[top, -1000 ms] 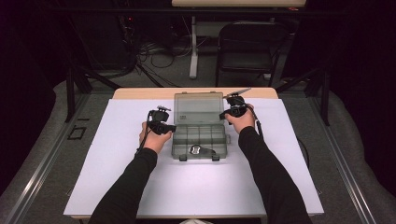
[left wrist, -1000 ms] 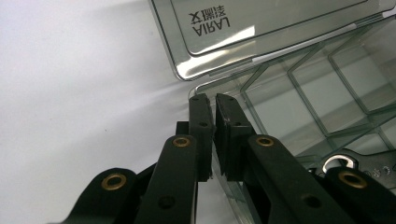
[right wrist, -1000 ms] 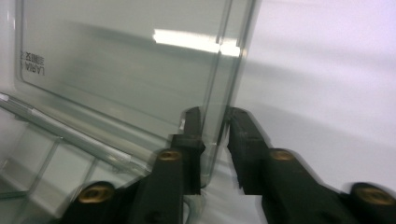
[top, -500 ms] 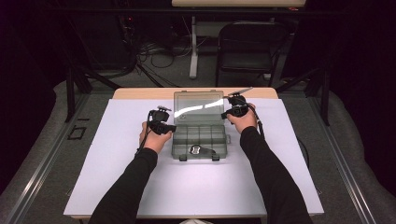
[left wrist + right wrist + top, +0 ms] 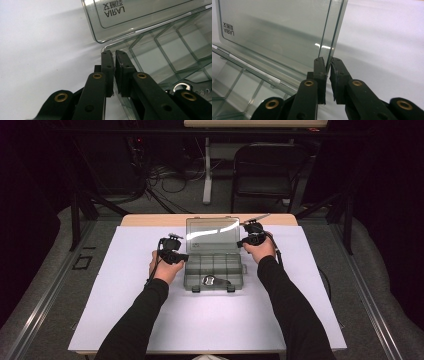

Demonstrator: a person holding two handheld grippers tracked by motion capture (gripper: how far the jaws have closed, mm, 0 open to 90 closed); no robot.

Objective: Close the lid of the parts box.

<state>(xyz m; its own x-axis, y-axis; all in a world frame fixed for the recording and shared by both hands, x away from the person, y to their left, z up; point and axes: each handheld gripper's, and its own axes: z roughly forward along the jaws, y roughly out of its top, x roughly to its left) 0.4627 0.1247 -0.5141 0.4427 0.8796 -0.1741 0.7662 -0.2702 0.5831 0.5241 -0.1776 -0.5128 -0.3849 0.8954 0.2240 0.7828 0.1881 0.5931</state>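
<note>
My left fingers [image 5: 115,58] clamp the box's [image 5: 214,268] wall, right fingers [image 5: 327,65] pinch its light, slippery lid [image 5: 287,32] edge.

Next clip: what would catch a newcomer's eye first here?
The clear compartment box at the middle of the white table, its lid standing raised at the back. The right gripper pinches the lid's side edge, while the left gripper clamps the box's left wall. A small metal tool lies in a front compartment.
</note>
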